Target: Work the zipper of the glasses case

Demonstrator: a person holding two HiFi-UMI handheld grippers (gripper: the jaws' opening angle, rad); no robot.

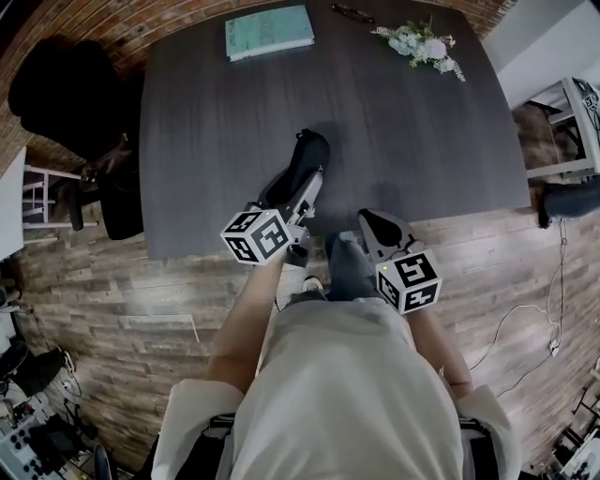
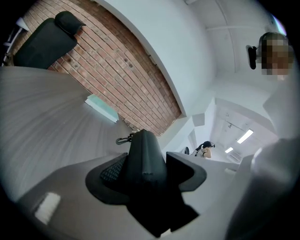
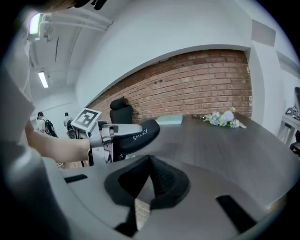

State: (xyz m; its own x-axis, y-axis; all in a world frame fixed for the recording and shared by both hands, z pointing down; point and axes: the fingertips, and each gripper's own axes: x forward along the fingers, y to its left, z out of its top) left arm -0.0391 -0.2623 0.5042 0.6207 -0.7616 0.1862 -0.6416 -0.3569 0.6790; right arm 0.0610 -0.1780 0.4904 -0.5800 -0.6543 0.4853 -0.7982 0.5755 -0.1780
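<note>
The black glasses case (image 1: 305, 155) is held above the near part of the dark table (image 1: 403, 141), its long side pointing away from me. My left gripper (image 1: 302, 187) is shut on its near end. In the left gripper view the case (image 2: 143, 154) stands up between the jaws, with a small metal clip (image 2: 123, 139) at its far end. My right gripper (image 1: 375, 225) hovers at the table's front edge, to the right of the case and apart from it. In the right gripper view its jaws (image 3: 151, 161) are shut on nothing, and the case (image 3: 138, 133) shows to the left.
A teal book (image 1: 269, 31) lies at the table's far edge, with a pair of glasses (image 1: 352, 12) and a flower sprig (image 1: 422, 44) to its right. A black chair (image 1: 66, 89) stands left of the table, a white rack (image 1: 577, 122) to the right.
</note>
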